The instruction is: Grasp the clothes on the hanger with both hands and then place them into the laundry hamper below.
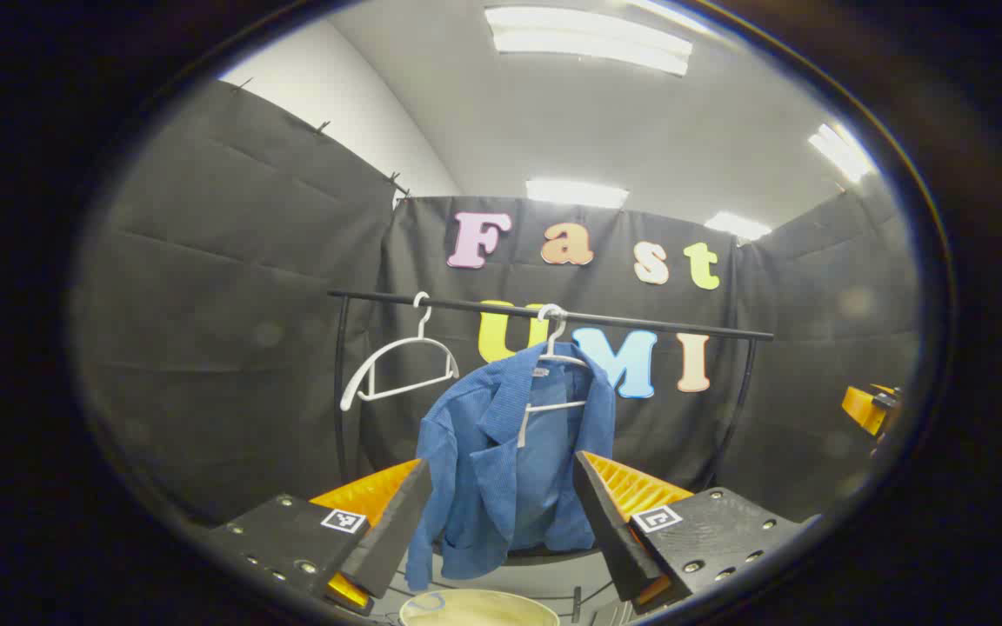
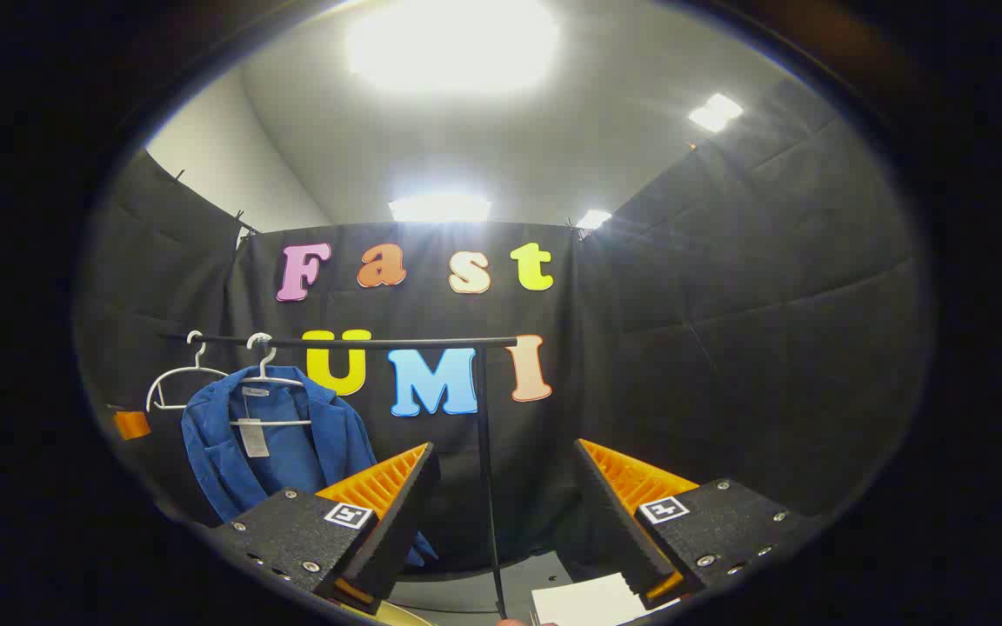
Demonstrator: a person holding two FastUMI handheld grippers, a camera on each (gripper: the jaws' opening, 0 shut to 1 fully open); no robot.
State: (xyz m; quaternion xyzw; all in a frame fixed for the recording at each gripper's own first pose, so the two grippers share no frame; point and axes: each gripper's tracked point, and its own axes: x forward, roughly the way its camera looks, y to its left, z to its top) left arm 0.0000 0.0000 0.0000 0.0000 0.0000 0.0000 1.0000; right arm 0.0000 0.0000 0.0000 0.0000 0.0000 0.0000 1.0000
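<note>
- The blue jacket [image 1: 501, 461] hangs on a white hanger [image 1: 553, 361] from a black rail [image 1: 553, 313], about mid-rail; one shoulder has slid off the hanger, so it droops to one side.
- An empty white hanger [image 1: 397, 365] hangs on the same rail, just beside the jacket.
- The left claw [image 1: 501, 522] is spread wide, holding nothing; the jacket shows in the gap between its fingers, farther off.
- The right claw [image 2: 501, 513] is also spread wide and empty, with the rail's upright post [image 2: 485, 469] seen between its fingers and the jacket [image 2: 279, 448] off to one side.
- A white tag [image 2: 252, 437] hangs inside the jacket; its writing is too small to read.
- Below the jacket, the pale round rim of the hamper [image 1: 479, 607] shows; I cannot tell what is in it.
- A white sheet [image 2: 592, 602] lies low by the right claw.
</note>
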